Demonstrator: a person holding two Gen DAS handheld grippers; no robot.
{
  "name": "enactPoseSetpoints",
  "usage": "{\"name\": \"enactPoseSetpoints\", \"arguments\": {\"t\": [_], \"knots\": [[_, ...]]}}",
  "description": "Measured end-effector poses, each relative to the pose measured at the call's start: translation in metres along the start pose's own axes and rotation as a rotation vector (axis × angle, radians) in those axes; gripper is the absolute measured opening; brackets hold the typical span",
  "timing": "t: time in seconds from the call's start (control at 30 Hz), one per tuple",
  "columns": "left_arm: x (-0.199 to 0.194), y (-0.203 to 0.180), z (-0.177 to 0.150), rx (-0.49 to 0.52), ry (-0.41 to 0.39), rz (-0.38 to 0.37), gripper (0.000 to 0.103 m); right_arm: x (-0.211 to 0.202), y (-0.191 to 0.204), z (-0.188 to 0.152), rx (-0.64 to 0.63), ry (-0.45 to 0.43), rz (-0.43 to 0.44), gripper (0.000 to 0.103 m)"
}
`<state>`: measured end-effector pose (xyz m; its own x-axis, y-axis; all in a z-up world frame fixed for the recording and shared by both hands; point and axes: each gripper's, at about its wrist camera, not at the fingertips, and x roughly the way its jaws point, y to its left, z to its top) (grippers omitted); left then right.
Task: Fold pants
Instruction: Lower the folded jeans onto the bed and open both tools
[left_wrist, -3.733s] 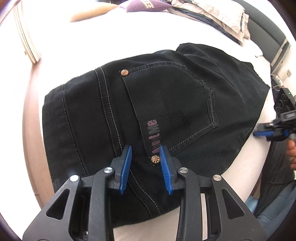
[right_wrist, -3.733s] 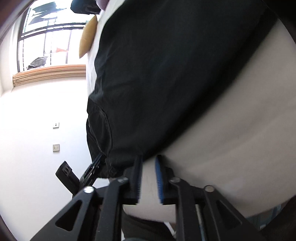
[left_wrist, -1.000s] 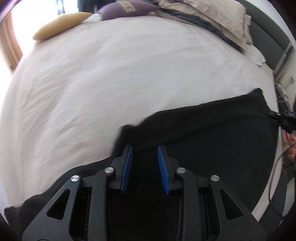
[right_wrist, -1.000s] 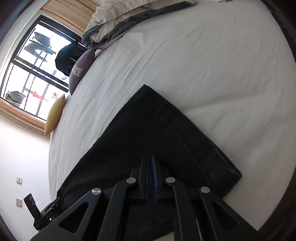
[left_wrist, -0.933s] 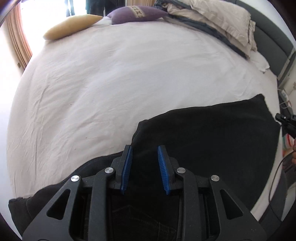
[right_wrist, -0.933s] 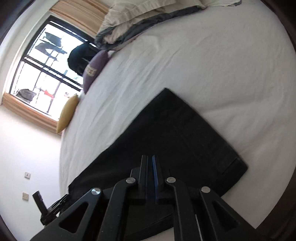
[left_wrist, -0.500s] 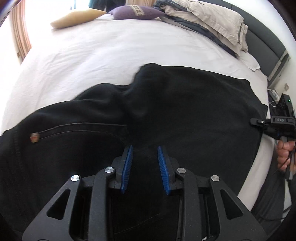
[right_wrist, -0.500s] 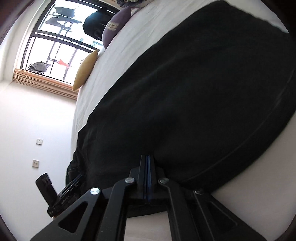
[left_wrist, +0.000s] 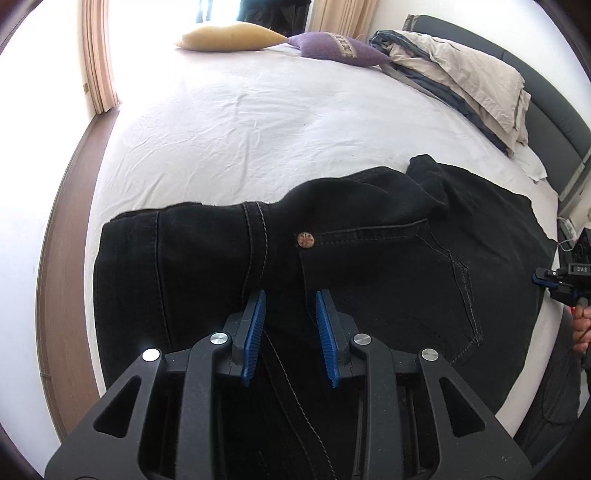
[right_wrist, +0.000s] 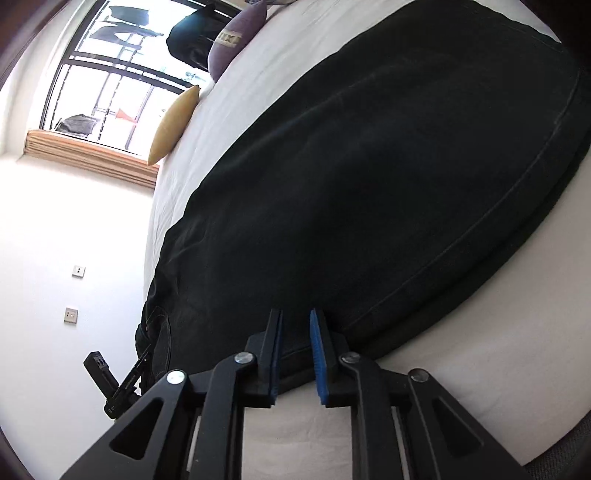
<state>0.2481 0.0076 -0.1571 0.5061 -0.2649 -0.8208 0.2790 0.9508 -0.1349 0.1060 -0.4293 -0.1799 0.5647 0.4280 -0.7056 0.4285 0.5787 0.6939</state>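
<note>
Pants lie folded on the white bed. We see the left gripper clamped on a bunched fold of them. Right gripper jaws are opening, pants edge between them.

White bed under black pants, pillows.

My left gripper pointed steeply downward, its blue pads standing a narrow gap apart with dark cloth lying between them; whether the pads pressed on that cloth could not be told. My right gripper pointed down at a shallower angle. Its jaws were opening, with a thin gap between the pads and a hem edge between them. My right hand gripped its handle.
</note>
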Motion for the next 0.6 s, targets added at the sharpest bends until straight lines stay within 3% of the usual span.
{"name": "enactPoseSetpoints", "arguments": {"t": [0.23, 0.3, 0.43, 0.5, 0.53, 0.6], "knots": [[0.020, 0.023, 0.028, 0.023, 0.050, -0.022, 0.027, -0.029, -0.022, -0.001, 0.034, -0.061, -0.061, 0.004], [0.024, 0.026, 0.031, 0.039, 0.050, 0.023, 0.013, -0.030, -0.020, -0.001, 0.021, -0.063, -0.073, 0.005], [0.026, 0.030, 0.039, 0.039, 0.068, 0.027, 0.010, -0.036, -0.014, -0.012, -0.004, -0.061, -0.101, 0.006], [0.015, 0.016, 0.045, 0.070, 0.082, 0.103, 0.010, -0.040, -0.009, -0.014, -0.016, -0.050, -0.104, 0.012], [0.004, 0.005, 0.049, 0.089, 0.057, 0.148, 0.010, -0.043, -0.006, -0.016, -0.035, -0.047, -0.097, 0.021], [-0.021, -0.018, 0.058, 0.128, -0.023, 0.102, 0.010, -0.037, 0.006, -0.014, -0.082, -0.031, -0.064, 0.031]]}}
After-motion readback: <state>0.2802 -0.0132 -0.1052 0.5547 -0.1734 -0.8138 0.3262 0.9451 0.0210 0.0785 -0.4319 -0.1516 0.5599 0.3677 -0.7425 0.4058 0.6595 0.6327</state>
